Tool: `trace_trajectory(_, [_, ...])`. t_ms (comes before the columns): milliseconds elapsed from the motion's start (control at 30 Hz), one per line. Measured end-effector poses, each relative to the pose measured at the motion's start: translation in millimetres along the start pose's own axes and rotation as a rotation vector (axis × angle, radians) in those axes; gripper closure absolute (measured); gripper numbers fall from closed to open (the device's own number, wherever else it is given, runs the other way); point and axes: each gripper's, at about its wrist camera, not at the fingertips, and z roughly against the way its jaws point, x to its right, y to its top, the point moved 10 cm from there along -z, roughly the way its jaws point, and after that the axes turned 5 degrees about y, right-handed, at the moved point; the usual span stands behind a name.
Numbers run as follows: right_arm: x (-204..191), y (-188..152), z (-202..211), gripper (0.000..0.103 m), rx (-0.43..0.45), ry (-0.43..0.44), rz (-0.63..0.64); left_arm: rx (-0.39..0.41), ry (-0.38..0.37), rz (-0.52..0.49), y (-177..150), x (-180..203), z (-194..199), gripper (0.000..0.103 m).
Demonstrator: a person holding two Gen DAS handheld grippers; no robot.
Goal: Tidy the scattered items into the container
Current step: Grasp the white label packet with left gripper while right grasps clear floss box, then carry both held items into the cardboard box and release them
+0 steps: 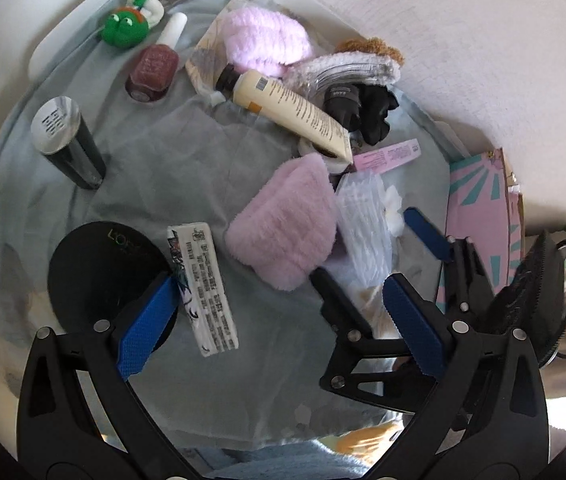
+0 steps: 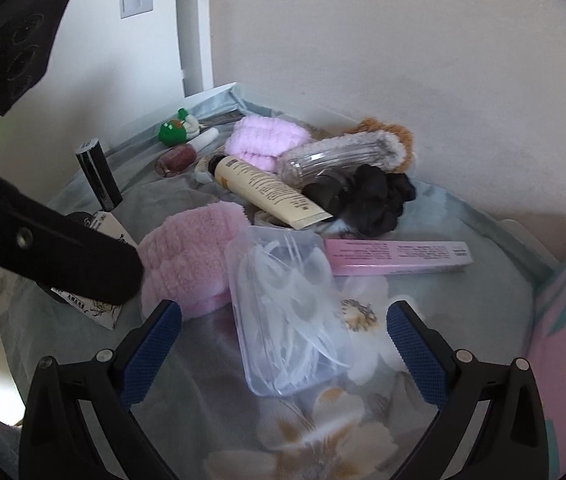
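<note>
Right claw, spread, straddles the clear floss-pick box for pickup; left claw hangs spread above the cloth-lined container.

black compact partly behind left jaws, box print unreadable

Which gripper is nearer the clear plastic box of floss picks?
Right. The right gripper is open with the clear plastic box lying between its fingers. The left gripper, also open, sits off to the box's side.
</note>
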Motion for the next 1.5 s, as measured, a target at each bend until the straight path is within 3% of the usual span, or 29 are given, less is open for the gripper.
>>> trace_trajectory(100, [0.9, -2.0, -5.6, 0.01, -0.01, 0.036, -0.005, -0.008, 0.01, 0.006, 2.8, -1.7, -3.0, 0.009])
trace_trajectory(167, [1.5, -4.4, -9.5, 0.025, -0.023, 0.056, -0.006, -0.024, 0.021, 0.022, 2.1, -7.1, -6.2, 0.026])
trace_trajectory(267, [2.8, -10.3, -15.9, 0.049, -0.058, 0.074, -0.012, -0.039, 0.029, 0.055, -0.4, -17.2, -8.6, 0.041])
trace_trajectory(300, [4.2, -11.6, -16.5, 0.051, -0.06, 0.079, -0.017, -0.041, 0.028, 0.063, -1.4, -20.2, -8.6, 0.045])
trace_trajectory(400, [7.1, -11.9, -14.1, 0.052, -0.052, 0.09, -0.04, -0.036, 0.063, 0.06, -4.2, -30.1, -8.1, 0.071])
trace_trajectory(900, [13.6, 3.6, 20.4, 0.052, 0.007, 0.036, -0.145, 0.018, 0.131, 0.04, -10.5, -35.6, 14.7, 0.082])
trace_trajectory(1067, [12.6, 9.8, 49.5, 0.052, 0.037, 0.033, -0.201, 0.072, 0.135, 0.007, -12.6, -26.1, 46.7, 0.083])
trace_trajectory(1200, [21.2, 18.5, 107.7, 0.052, 0.103, -0.011, -0.24, 0.155, 0.136, -0.126, -5.0, 15.0, 88.4, 0.083])
trace_trajectory(1333, [63.5, 18.5, 172.4, 0.052, 0.159, -0.165, -0.299, 0.232, 0.124, -0.319, 6.4, 90.9, 113.2, 0.083])
trace_trajectory(1500, [139.7, -17.8, 218.6, 0.053, 0.124, -0.345, -0.37, 0.261, -0.014, -0.573, 2.4, 222.1, 105.6, 0.083])
